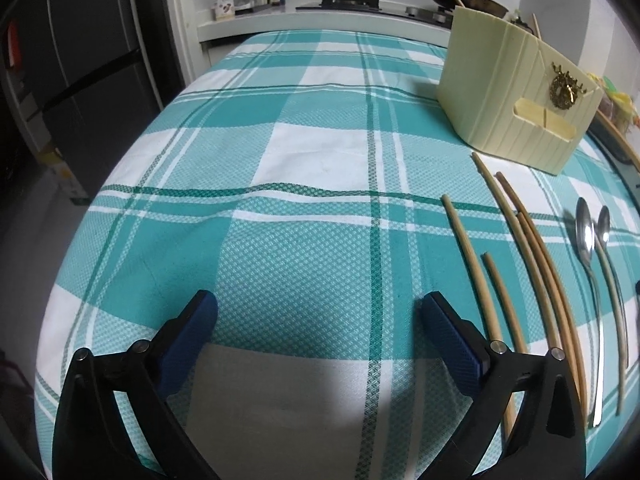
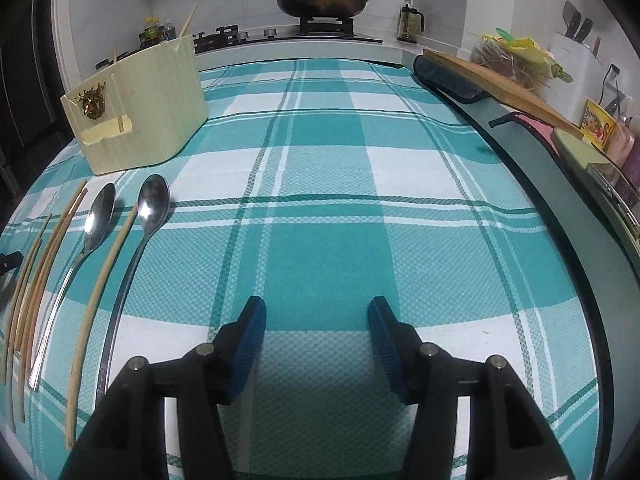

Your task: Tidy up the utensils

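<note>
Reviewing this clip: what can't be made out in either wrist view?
- Inside of the cream utensil holder: hidden by its own walls, both views.
- Near ends of the chopsticks: behind the left hand-held gripper, left view.
- Handle end of the right spoon: behind the right hand-held gripper, right view.

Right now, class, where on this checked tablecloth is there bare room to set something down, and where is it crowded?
Free: the wide teal-and-white cloth between the steel spoons and the dark right-hand table edge, ahead of the right tongs; also left of the bamboo chopsticks. Crowded: the strip below the cream plastic utensil holder.
</note>
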A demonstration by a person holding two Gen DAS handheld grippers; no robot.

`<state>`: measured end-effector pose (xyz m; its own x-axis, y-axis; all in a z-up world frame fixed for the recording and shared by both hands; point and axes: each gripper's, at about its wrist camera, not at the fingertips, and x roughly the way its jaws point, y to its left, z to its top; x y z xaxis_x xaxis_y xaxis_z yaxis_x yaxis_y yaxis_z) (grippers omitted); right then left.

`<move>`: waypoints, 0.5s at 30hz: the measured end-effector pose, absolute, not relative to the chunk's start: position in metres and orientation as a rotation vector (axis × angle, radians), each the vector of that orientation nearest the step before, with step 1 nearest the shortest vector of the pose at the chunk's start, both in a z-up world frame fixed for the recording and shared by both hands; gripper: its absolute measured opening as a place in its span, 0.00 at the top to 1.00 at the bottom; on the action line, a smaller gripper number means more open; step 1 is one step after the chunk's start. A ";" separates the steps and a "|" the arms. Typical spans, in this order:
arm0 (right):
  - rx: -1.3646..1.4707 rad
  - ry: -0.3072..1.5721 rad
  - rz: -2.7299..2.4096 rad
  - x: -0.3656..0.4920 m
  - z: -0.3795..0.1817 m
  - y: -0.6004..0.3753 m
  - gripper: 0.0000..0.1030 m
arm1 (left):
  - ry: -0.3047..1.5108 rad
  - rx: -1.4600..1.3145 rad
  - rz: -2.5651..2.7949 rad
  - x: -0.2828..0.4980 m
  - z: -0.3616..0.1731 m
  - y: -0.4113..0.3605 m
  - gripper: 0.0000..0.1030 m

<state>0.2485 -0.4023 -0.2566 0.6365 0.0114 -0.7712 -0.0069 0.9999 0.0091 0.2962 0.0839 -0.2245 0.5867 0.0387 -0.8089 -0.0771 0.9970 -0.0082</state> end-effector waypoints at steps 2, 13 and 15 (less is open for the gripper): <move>0.006 0.881 0.010 0.249 -0.256 -0.402 0.46 | 0.942 -0.043 0.069 0.297 -0.225 0.085 0.01; 0.006 0.881 0.010 0.249 -0.256 -0.402 0.46 | 0.941 -0.039 0.075 0.298 -0.226 0.085 0.00; 0.006 0.881 0.010 0.249 -0.256 -0.402 0.46 | 0.941 -0.037 0.078 0.297 -0.226 0.086 0.00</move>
<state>0.2494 -0.4018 -0.2558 0.6363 0.0114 -0.7714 -0.0063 0.9999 0.0095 0.2974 0.0857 -0.2264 0.5867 0.0509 -0.8082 -0.0833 0.9965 0.0022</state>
